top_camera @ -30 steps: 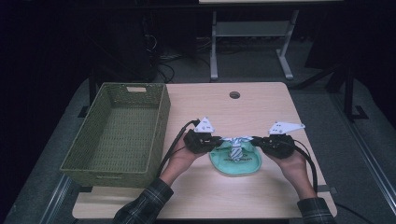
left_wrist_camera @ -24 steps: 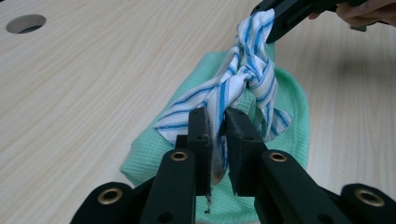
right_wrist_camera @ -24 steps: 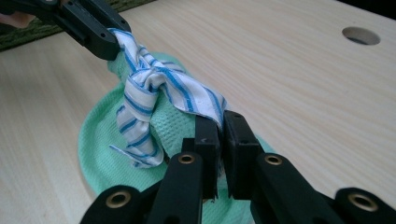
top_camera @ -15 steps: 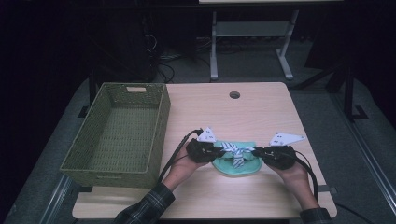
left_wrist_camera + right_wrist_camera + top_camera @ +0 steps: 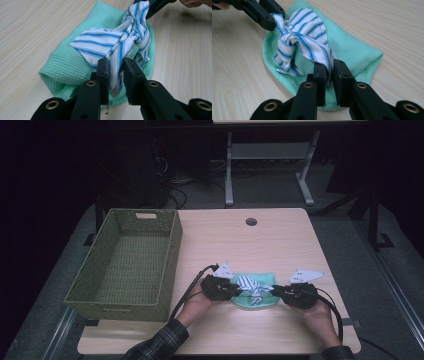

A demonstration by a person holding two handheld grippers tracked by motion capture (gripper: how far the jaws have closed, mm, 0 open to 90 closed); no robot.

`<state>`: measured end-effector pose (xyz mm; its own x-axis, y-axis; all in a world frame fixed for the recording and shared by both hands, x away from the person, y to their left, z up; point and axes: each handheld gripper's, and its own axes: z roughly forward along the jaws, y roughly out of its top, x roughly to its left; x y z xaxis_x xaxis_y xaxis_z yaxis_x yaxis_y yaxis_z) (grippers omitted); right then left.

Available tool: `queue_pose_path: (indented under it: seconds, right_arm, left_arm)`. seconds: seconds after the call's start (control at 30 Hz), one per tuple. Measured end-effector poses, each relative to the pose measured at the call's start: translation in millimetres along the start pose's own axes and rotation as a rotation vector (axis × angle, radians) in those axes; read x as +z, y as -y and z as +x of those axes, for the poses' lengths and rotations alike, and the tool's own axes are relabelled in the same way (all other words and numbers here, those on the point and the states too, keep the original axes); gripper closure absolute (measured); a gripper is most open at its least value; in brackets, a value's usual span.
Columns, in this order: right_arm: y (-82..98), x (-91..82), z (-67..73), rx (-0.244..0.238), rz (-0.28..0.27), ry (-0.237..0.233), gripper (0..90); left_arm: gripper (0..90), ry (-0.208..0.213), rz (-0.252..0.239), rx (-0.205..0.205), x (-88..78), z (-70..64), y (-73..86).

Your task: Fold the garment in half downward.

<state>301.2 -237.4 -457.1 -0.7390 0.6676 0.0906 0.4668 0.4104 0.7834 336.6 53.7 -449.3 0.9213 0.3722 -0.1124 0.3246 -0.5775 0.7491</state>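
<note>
Lower now, your grippers' fingers loosen around the knotted striped cloth on a green towel; a wicker basket sits left on the counter.

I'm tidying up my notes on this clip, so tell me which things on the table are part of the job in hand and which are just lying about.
In the job:
- striped cloth, knotted, an end between each gripper's jaws
- green cloth lying under it
- left gripper
- right gripper

Lying about:
- wicker basket, empty, at the left of the table
</note>
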Motion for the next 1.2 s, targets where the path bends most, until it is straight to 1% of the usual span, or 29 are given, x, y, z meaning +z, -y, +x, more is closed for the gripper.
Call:
queue_pose_path:
  seconds: [0.13, 0.17, 0.23, 0.27, 0.3, 0.4, 0.47, 0.5, 0.53, 0.57, 0.6, 0.63, 0.7, 0.73, 0.77, 0.8, 0.83, 0.87, 0.9, 0.97, 1.07, 1.1, 1.13, 1.17, 1.2]
  right_arm:
    - [3.8, 1.7, 0.9, 0.013, 0.009, -0.003, 79.7]
    - [4.2, 1.2, 0.4, 0.010, 0.012, -0.003, 78.9]
    - [4.1, 0.8, 0.4, 0.014, 0.010, -0.002, 78.1]
    - [3.9, -0.4, 0.3, 0.018, 0.005, -0.003, 75.6]
    - [3.7, -1.2, 0.3, 0.027, 0.004, -0.006, 74.8]
    - [4.0, -3.6, -0.8, 0.031, 0.002, -0.010, 72.6]
    - [5.1, -8.6, -1.4, 0.044, -0.003, -0.010, 69.1]
    - [5.6, -10.7, -1.8, 0.043, -0.006, -0.011, 68.5]
    - [6.1, -12.9, -1.7, 0.043, -0.011, -0.012, 67.2]
    - [6.5, -15.3, -1.3, 0.046, -0.013, -0.009, 66.8]
    - [6.5, -15.3, -1.3, 0.046, -0.013, -0.009, 66.8]
    - [7.4, -20.4, -0.9, 0.051, -0.024, -0.008, 66.8]
    - [7.6, -25.6, -1.0, 0.051, -0.037, -0.007, 69.9]
    - [7.1, -27.8, -1.4, 0.050, -0.047, -0.008, 71.9]
    - [5.6, -29.5, -1.9, 0.048, -0.052, -0.008, 74.3]
    - [5.6, -29.5, -1.9, 0.048, -0.052, -0.008, 74.3]
    - [0.6, -32.9, -2.7, 0.046, -0.065, -0.008, 79.2]
    - [0.6, -32.9, -2.7, 0.046, -0.065, -0.008, 79.2]
    - [-2.6, -34.0, -3.6, 0.044, -0.076, -0.009, 81.1]
    - [-11.3, -33.4, -4.7, 0.039, -0.092, -0.018, 85.2]
    - [-15.9, -29.5, -3.4, 0.031, -0.093, -0.026, 86.5]
    - [-19.5, -23.8, -1.9, 0.025, -0.094, -0.034, 87.9]
    - [-19.5, -23.8, -1.9, 0.025, -0.094, -0.034, 87.9]
    - [-20.8, -15.4, -0.6, 0.014, -0.077, -0.049, 88.5]
    - [-20.8, -15.4, -0.6, 0.014, -0.077, -0.049, 88.5]
  left_arm:
    - [73.3, 0.003, 0.010, -0.013, 2.9, 1.6, 2.6]
    - [71.7, 0.005, 0.008, -0.019, 4.5, 0.9, 3.0]
    - [70.4, 0.003, 0.010, -0.015, 4.3, 0.8, 2.9]
    - [65.5, 0.001, 0.007, -0.018, 4.1, 0.4, 2.7]
    - [63.1, 0.003, 0.013, -0.019, 2.0, 0.5, 1.9]
    - [57.3, 0.005, 0.012, -0.024, -0.7, 1.1, 1.4]
    - [54.9, 0.004, 0.008, -0.034, -4.0, 1.4, 1.6]
    - [53.8, 0.010, 0.004, -0.041, -7.9, 1.8, 2.3]
    - [52.5, 0.010, 0.004, -0.041, -7.9, 1.8, 2.3]
    - [51.6, 0.017, -0.002, -0.049, -12.1, 1.1, 3.0]
    - [51.1, 0.017, -0.002, -0.049, -12.1, 1.1, 3.0]
    - [51.1, 0.019, -0.015, -0.053, -17.2, -0.2, 3.5]
    - [52.5, 0.022, -0.018, -0.045, -22.2, -0.6, 3.2]
    - [56.5, 0.023, -0.026, -0.035, -23.8, -0.9, 2.7]
    - [61.1, 0.020, -0.031, -0.034, -25.8, -1.2, 1.7]
    - [65.0, 0.020, -0.031, -0.034, -25.8, -1.2, 1.7]
    - [68.5, 0.019, -0.044, -0.036, -28.9, 0.6, -1.8]
    - [71.6, 0.019, -0.044, -0.036, -28.9, 0.6, -1.8]
    - [71.6, 0.013, -0.046, -0.042, -29.9, 1.4, -4.3]
    - [80.4, 0.009, -0.052, -0.050, -29.0, 4.1, -8.3]
    - [84.6, 0.005, -0.046, -0.053, -25.6, 5.6, -10.7]
    - [84.9, 0.009, -0.048, -0.062, -20.5, 6.0, -12.2]
    - [84.9, 0.009, -0.048, -0.062, -20.5, 6.0, -12.2]
    - [84.9, 0.014, -0.036, -0.056, -14.6, 4.8, -12.3]
    - [84.8, 0.014, -0.036, -0.056, -14.6, 4.8, -12.3]
